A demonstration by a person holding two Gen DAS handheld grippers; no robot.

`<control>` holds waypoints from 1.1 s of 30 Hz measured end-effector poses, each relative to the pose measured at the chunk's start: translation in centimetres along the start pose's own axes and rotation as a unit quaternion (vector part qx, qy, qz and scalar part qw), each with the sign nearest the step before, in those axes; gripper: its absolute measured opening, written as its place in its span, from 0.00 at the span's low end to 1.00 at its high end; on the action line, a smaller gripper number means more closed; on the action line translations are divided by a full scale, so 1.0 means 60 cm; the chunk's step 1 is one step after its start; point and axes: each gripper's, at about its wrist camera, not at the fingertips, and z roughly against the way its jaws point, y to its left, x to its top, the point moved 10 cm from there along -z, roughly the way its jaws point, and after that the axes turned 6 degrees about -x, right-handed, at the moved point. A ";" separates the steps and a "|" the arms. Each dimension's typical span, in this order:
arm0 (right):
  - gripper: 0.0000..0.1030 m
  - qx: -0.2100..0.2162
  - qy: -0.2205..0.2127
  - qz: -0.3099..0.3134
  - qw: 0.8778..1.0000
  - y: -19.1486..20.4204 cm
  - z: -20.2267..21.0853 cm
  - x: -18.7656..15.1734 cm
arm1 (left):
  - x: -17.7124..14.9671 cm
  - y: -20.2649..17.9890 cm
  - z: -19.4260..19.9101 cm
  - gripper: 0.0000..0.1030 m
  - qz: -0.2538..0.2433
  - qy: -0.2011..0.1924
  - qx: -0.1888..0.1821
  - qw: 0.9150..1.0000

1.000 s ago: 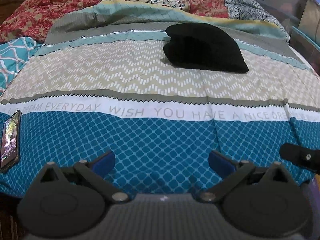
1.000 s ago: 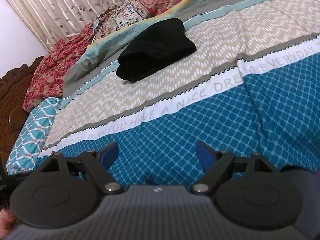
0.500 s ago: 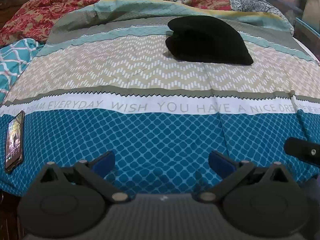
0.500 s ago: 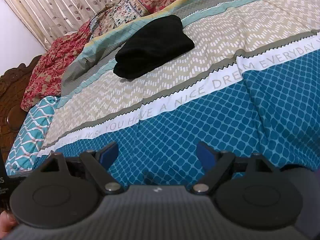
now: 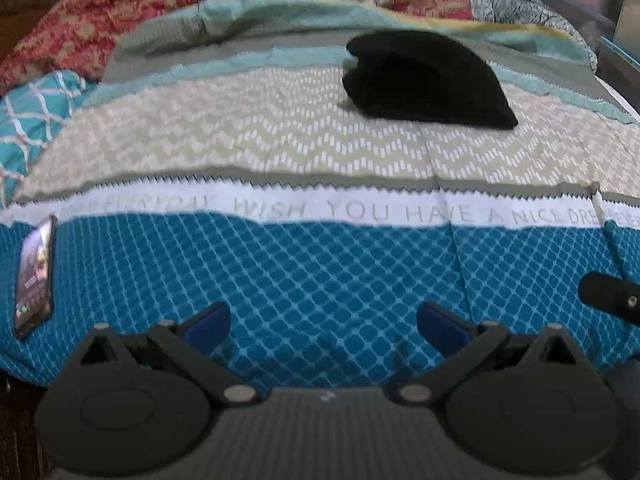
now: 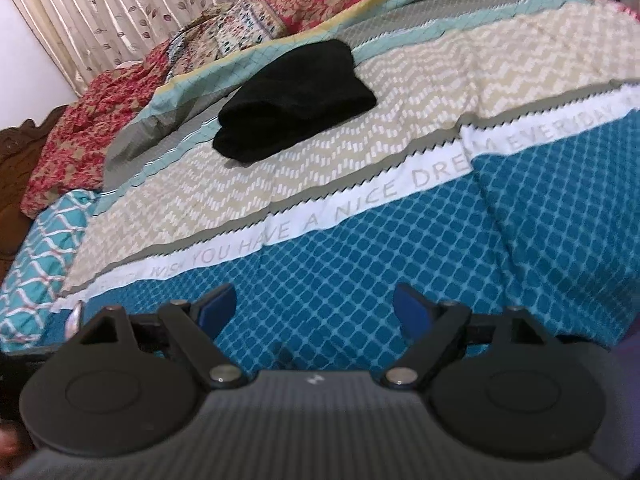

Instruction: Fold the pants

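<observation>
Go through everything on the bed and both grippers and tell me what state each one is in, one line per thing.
Black fabric pants: folded into a compact bundle, lying on the beige zigzag band of the patterned bedspread, untouched.
Black smartphone: lying flat near the bedspread's edge, screen lit.
Left gripper: open, nothing between its blue pads.
Right gripper: open, empty, apart from the pants.
Leaf-print curtain: drawn closed.

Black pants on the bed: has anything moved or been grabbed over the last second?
Nothing visibly changed. The folded black pants lie in the same spot on the bedspread, untouched. The left gripper and right gripper are open and empty as before, short of the pants. The phone is where it was.
</observation>
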 end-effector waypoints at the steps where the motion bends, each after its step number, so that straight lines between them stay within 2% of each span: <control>1: 0.86 -0.007 -0.007 0.003 1.000 0.000 0.001 0.002 | 0.005 -0.001 0.006 1.00 -0.003 -0.011 0.001 1.000; 5: 0.88 -0.023 -0.022 0.007 0.999 0.000 0.002 0.005 | 0.025 -0.003 0.030 1.00 -0.010 -0.052 0.005 0.999; 9: 0.88 -0.036 -0.027 -0.004 0.999 -0.005 0.001 0.007 | 0.033 -0.004 0.039 1.00 -0.023 -0.065 0.012 0.998; 13: 0.88 -0.042 -0.025 -0.017 0.999 -0.002 0.002 0.004 | 0.030 -0.007 0.034 1.00 -0.031 -0.057 0.011 0.998; 18: 0.88 -0.039 -0.010 0.002 0.999 0.010 -0.002 -0.005 | 0.027 -0.008 0.025 1.00 -0.025 -0.043 0.016 0.999; 23: 0.88 -0.039 -0.015 0.006 0.999 0.015 0.000 -0.005 | 0.021 -0.009 0.025 1.00 -0.023 -0.036 0.022 0.999; 33: 0.88 -0.043 -0.012 -0.002 0.999 0.013 -0.001 -0.007 | 0.011 -0.002 0.013 1.00 -0.004 -0.004 0.005 1.000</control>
